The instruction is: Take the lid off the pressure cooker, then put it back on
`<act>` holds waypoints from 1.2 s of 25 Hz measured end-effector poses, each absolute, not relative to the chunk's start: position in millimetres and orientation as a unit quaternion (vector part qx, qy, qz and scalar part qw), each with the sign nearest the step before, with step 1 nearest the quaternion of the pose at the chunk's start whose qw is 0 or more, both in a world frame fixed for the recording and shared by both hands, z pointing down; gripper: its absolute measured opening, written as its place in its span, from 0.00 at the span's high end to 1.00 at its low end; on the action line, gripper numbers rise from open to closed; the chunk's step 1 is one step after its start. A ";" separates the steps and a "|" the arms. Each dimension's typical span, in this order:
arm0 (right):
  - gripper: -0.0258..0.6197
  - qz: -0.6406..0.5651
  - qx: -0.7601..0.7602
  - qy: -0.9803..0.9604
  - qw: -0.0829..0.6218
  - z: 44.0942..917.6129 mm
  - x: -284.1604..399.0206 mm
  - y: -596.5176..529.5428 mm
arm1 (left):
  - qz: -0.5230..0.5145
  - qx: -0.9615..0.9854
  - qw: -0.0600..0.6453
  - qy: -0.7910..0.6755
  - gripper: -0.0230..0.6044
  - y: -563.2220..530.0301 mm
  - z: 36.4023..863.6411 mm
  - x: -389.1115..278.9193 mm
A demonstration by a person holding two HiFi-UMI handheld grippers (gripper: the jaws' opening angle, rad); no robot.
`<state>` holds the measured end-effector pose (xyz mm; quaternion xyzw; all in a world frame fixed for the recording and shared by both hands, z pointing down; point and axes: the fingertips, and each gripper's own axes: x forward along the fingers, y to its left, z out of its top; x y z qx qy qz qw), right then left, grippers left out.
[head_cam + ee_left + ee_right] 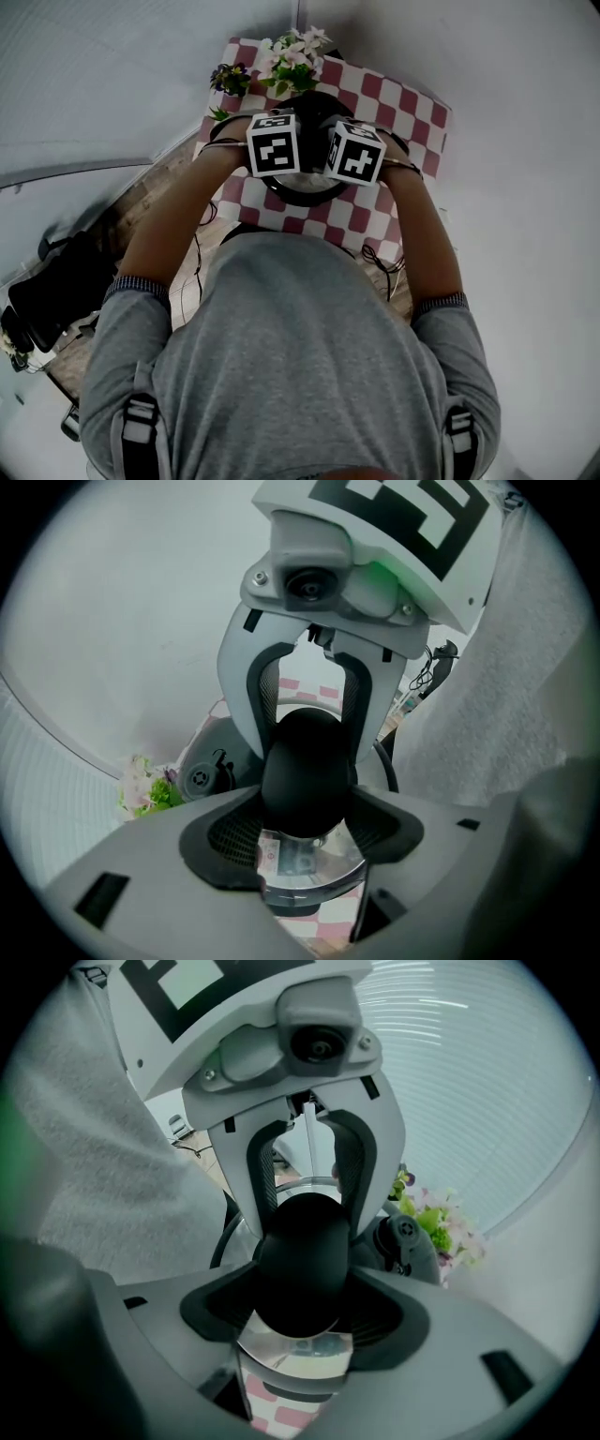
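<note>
The pressure cooker (305,195) stands on a checked tablecloth, mostly hidden under my two marker cubes (273,145) (355,153). Both grippers meet over its middle from opposite sides. In the left gripper view, my left gripper (307,829) is shut on the lid's black knob (307,771), its pads against the knob's sides. The steel lid (309,872) shines below. My right gripper (300,1321) clamps the same knob (302,1260) from the other side. I cannot tell whether the lid rests on the pot or is raised.
A pressure valve (202,778) (403,1237) sits on the lid beside the knob. A pot of pale flowers (292,56) and a small purple plant (230,78) stand at the table's far edge. Cables (380,258) hang at the near edge. Walls close in behind.
</note>
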<state>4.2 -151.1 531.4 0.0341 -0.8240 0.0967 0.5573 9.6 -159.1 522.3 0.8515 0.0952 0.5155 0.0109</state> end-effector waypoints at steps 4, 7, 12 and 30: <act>0.49 0.084 0.016 -0.823 0.562 531.5 4.5 -153.2 | 0.522 0.850 0.017 0.076 0.49 -161.6 522.1 9.2; 0.49 0.080 0.017 -0.829 0.553 531.8 4.9 -152.1 | 0.513 0.856 0.019 0.055 0.48 -161.7 522.5 9.3; 0.39 0.058 0.035 -0.852 0.519 515.7 6.7 -148.1 | 0.481 0.876 0.029 -0.032 0.47 -170.0 513.5 -0.5; 0.54 0.038 0.329 -0.928 0.168 392.8 26.7 -102.3 | 0.132 0.948 0.059 -0.285 0.48 -118.6 386.5 -43.7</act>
